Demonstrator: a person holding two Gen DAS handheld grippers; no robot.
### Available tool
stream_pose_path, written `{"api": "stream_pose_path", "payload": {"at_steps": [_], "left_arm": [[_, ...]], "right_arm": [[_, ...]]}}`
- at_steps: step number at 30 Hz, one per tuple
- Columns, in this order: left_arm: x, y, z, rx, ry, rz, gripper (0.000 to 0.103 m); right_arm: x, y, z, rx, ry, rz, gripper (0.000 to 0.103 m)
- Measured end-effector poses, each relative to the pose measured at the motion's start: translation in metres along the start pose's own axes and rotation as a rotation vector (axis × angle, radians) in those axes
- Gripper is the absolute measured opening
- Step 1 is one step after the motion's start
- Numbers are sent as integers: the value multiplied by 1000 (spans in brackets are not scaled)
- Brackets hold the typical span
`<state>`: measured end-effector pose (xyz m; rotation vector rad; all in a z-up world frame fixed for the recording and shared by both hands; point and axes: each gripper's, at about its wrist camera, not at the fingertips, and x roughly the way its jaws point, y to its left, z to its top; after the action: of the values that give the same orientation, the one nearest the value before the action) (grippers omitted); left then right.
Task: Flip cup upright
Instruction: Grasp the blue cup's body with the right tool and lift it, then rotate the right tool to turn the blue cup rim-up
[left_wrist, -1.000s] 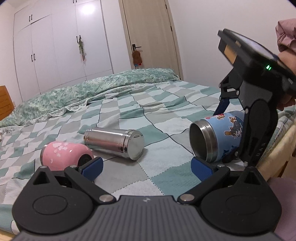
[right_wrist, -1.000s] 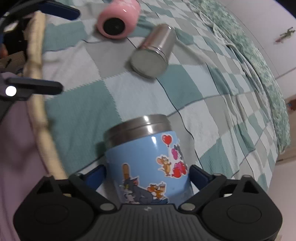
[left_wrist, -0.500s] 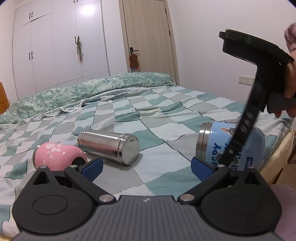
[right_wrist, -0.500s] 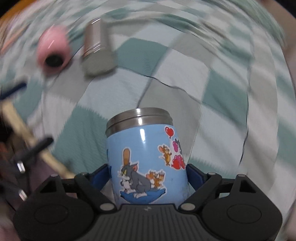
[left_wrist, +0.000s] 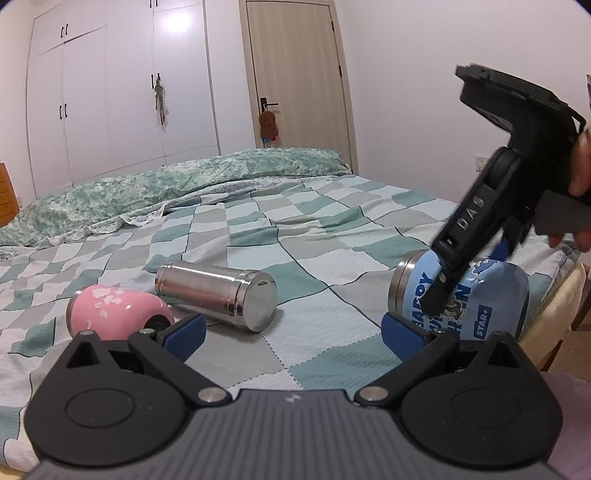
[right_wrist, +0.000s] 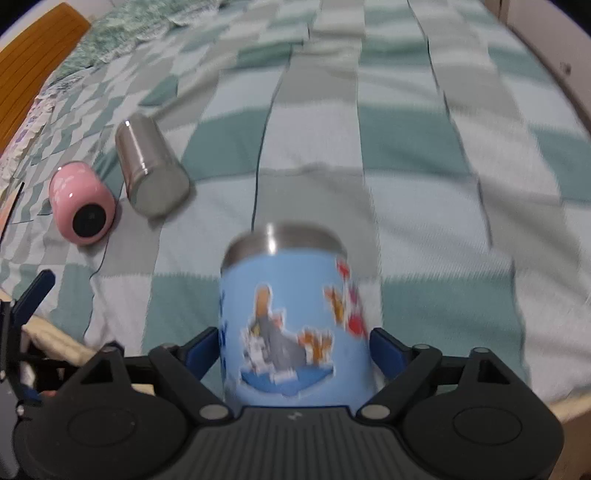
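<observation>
A blue cartoon cup (right_wrist: 295, 325) with a steel rim sits between the fingers of my right gripper (right_wrist: 295, 350), which is shut on it. In the left wrist view the cup (left_wrist: 480, 299) is tilted on its side, rim to the left, just above the bed's near right edge, with the right gripper (left_wrist: 476, 258) over it. My left gripper (left_wrist: 291, 328) is open and empty, low over the bed. A pink cup (left_wrist: 114, 310) and a steel cup (left_wrist: 218, 291) lie on their sides at the left.
The checked green and grey bedspread (left_wrist: 314, 236) covers the bed. The bed's wooden edge (right_wrist: 55, 339) runs along the near side. A rumpled green quilt (left_wrist: 147, 195) lies at the far end, with wardrobes and a door behind.
My right gripper has swung round with the blue cup, whose rim has turned from facing the left camera to pointing left. The left gripper has barely moved.
</observation>
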<state>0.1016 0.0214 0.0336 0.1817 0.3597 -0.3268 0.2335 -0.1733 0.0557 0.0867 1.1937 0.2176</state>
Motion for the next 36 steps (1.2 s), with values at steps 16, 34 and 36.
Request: {"api": "stream_pose_path", "payload": {"at_steps": [16, 34, 36], "left_arm": [[9, -1, -1, -55, 10, -18, 103], [33, -16, 19, -160, -46, -21, 103], [41, -19, 23, -158, -49, -14, 103]], "right_arm": [[16, -1, 5, -76, -3, 46, 83], [-27, -55, -29, -153, -748, 2, 83], [-22, -61, -23, -157, -755, -24, 83]]}}
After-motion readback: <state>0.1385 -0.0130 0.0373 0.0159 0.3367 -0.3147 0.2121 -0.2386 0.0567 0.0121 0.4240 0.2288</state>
